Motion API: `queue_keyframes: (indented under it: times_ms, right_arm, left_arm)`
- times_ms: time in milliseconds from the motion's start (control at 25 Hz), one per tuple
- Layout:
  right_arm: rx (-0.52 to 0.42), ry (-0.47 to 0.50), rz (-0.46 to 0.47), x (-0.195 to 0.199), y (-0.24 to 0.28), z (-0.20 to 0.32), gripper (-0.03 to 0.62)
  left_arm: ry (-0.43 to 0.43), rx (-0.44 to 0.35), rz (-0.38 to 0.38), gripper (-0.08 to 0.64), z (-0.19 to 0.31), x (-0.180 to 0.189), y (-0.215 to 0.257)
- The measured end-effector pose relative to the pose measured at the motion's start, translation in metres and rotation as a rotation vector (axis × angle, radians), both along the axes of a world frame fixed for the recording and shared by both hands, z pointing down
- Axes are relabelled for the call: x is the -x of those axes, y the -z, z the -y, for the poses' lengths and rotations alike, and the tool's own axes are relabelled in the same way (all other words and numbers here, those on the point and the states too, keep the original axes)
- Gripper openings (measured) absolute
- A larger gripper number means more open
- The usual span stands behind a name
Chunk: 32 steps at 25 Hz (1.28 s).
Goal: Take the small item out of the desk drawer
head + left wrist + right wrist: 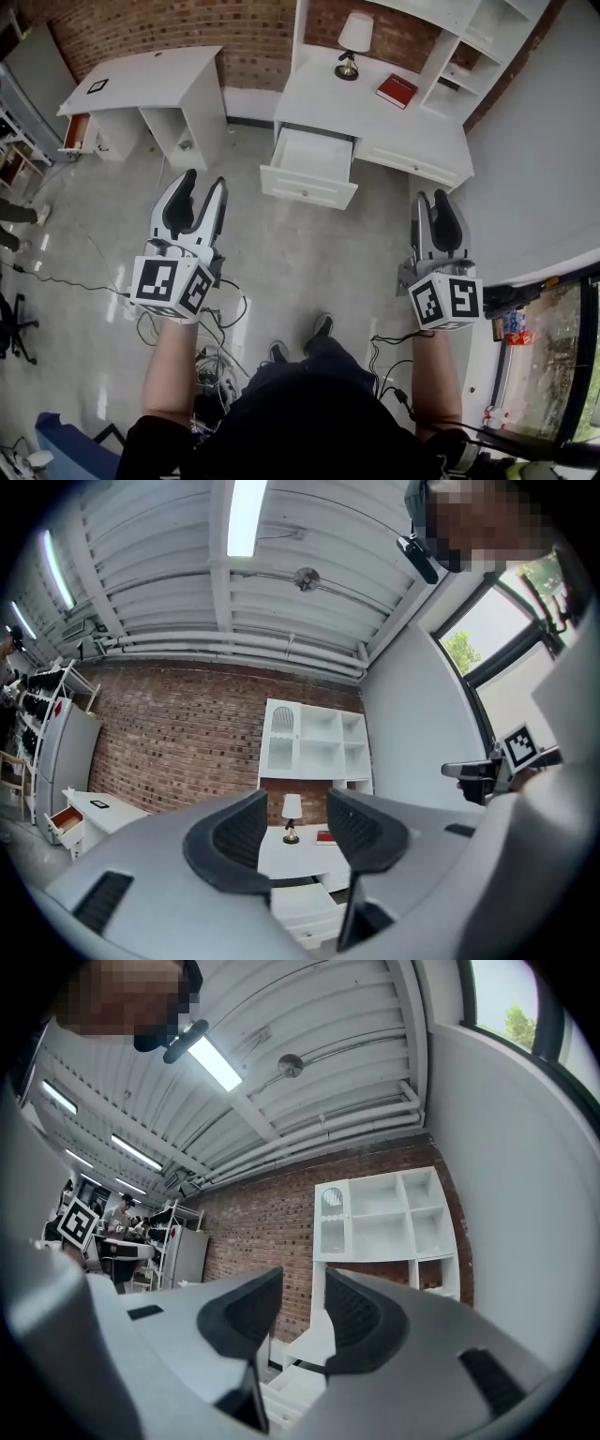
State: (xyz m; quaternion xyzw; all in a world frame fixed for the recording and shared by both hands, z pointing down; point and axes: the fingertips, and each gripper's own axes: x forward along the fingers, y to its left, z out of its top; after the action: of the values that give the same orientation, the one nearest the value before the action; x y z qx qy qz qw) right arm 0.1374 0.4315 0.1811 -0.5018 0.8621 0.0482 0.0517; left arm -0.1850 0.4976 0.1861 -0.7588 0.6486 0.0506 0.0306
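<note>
The white desk (pixel 375 117) stands against the brick wall with its left drawer (pixel 309 167) pulled open. The drawer's inside looks plain white, and I can make out no small item in it from here. My left gripper (pixel 206 178) hovers over the floor, short of the drawer and to its left. Its jaws are open and hold nothing. My right gripper (pixel 431 195) hangs to the drawer's right, in front of the desk, also open and empty. In the left gripper view the open drawer (pixel 300 907) shows below the jaws. In the right gripper view the drawer (pixel 291 1382) also lies low between them.
A lamp (pixel 353 42) and a red book (pixel 397 90) sit on the desk top, under a white shelf unit (pixel 478 37). A second white desk (pixel 141 80) stands at left with an orange drawer (pixel 77 131) open. Cables (pixel 220 314) lie by the person's feet.
</note>
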Motion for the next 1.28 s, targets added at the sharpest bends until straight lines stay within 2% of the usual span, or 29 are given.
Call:
queue_keyframes:
  times_ms: [120, 240, 480, 760, 1000, 1280]
  right_arm:
    - [0.014, -0.004, -0.016, -0.003, -0.006, 0.018, 0.130]
    - [0.023, 0.010, 0.011, -0.007, -0.017, 0.049, 0.130]
    - [0.051, 0.058, 0.019, 0.003, -0.039, 0.130, 0.132]
    - [0.059, 0.073, 0.059, -0.023, -0.047, 0.225, 0.130]
    - [0.060, 0.086, 0.087, -0.041, -0.048, 0.266, 0.129]
    - [0.034, 0.061, 0.128, -0.063, -0.031, 0.286, 0.125]
  left_arm:
    - [-0.026, 0.011, -0.008, 0.194, 0.024, -0.009, -0.006]
    - [-0.037, 0.031, -0.007, 0.196, 0.051, -0.018, -0.015]
    - [-0.013, 0.101, 0.013, 0.196, 0.117, -0.021, -0.033]
    - [0.011, 0.173, 0.010, 0.196, 0.192, -0.044, -0.057]
    - [0.033, 0.182, 0.018, 0.196, 0.232, -0.057, -0.056]
    - [0.018, 0.142, 0.034, 0.196, 0.265, -0.074, -0.026]
